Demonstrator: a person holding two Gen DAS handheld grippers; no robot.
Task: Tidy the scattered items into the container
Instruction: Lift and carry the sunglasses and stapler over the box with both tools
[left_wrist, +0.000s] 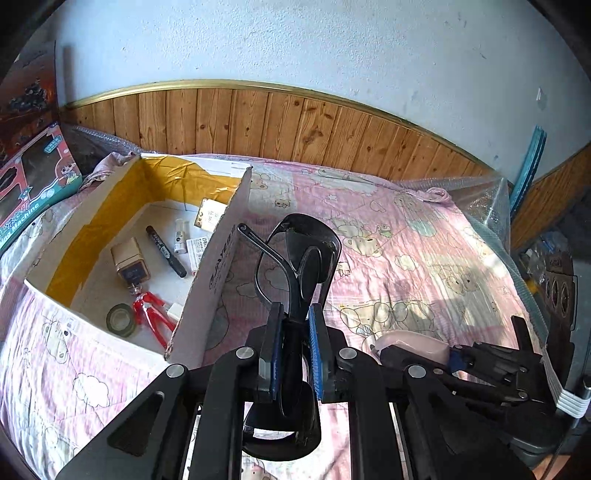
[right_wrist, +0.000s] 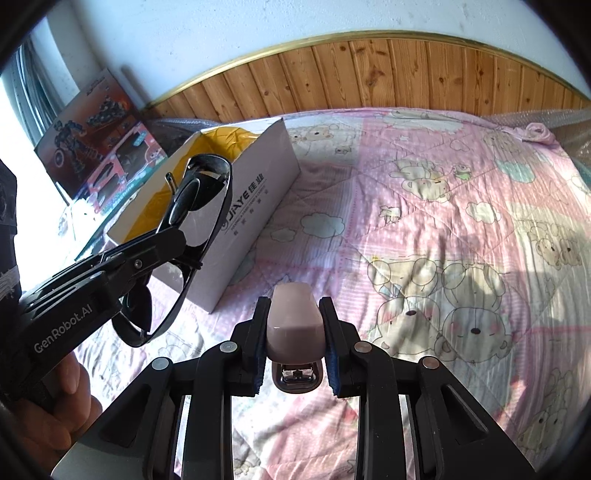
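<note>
Nearing finish: left gripper pinched sunglasses, right gripper pinched stapler; box at far left already held several items, bed otherwise looked bare.

Your left tool is matte black plastic: two flat fingers lined on the inner faces with ribbed blue pads, each finger carried on angular linkage arms with triangular cut-outs. Round silver pivot pins sit at the joints, four across the near edge of each wrist view. Your right tool is built the same way, with blue pad edges showing beside black fingers and silver pins on the links. Seen from the right wrist, the left tool's black body has a small screw on its side and white lettering reading "GenRobot.AI". Your hand wraps its grip at the near left, with no sleeve showing.
</note>
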